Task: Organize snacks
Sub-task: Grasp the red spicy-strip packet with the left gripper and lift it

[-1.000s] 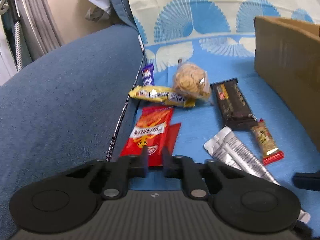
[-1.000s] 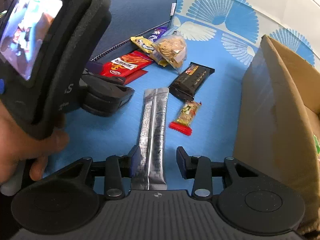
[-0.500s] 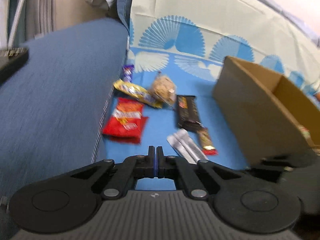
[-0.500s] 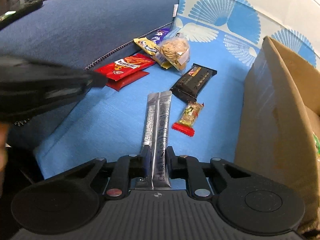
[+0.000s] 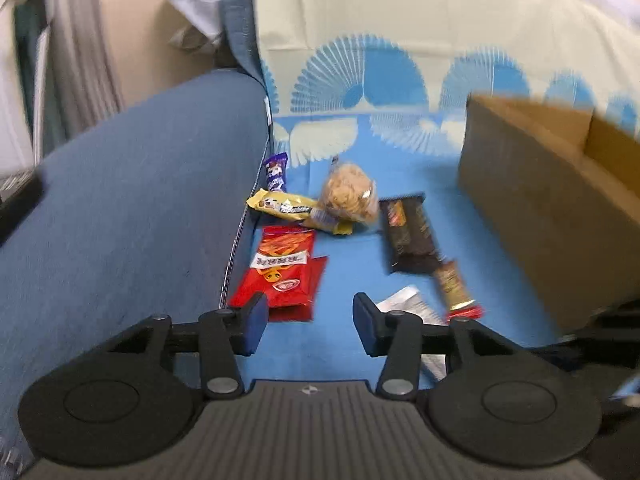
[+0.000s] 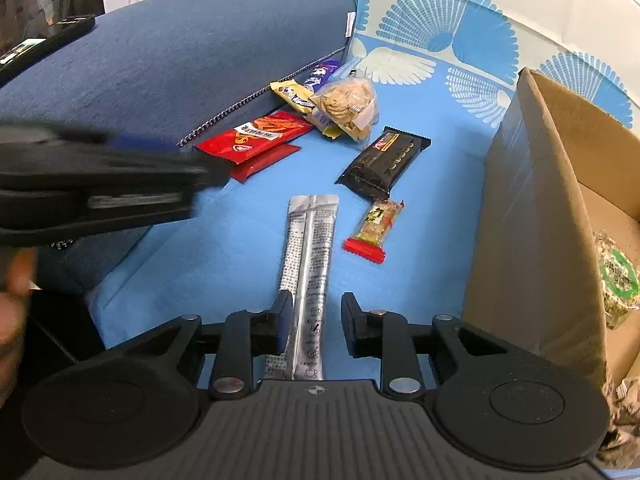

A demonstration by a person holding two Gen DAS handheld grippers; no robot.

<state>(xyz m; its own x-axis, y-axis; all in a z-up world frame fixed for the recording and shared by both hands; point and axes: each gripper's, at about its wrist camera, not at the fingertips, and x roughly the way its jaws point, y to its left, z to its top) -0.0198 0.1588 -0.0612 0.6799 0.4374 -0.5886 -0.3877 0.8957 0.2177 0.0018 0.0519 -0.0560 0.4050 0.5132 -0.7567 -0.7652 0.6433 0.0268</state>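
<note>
Blurring the left-wrist view, your left gripper (image 5: 306, 328) hangs wide open and empty over the blue sheet (image 5: 344, 344) near the red snack pack (image 5: 280, 276); in the right-wrist view, your right gripper (image 6: 314, 326) straddles the silver sachet (image 6: 310, 264), jaws parted, not pinching, its near end hidden.

- The left hand-held gripper (image 5: 306, 322) is matte black, with blue pads on its fingers (image 5: 251, 326).
- Round black discs flank its ribbed grey body, with silver screws on the links.
- The right hand-held gripper (image 6: 314, 326) looks alike.
- Bare skin (image 6: 12, 300) beside the blurred black casing.
</note>
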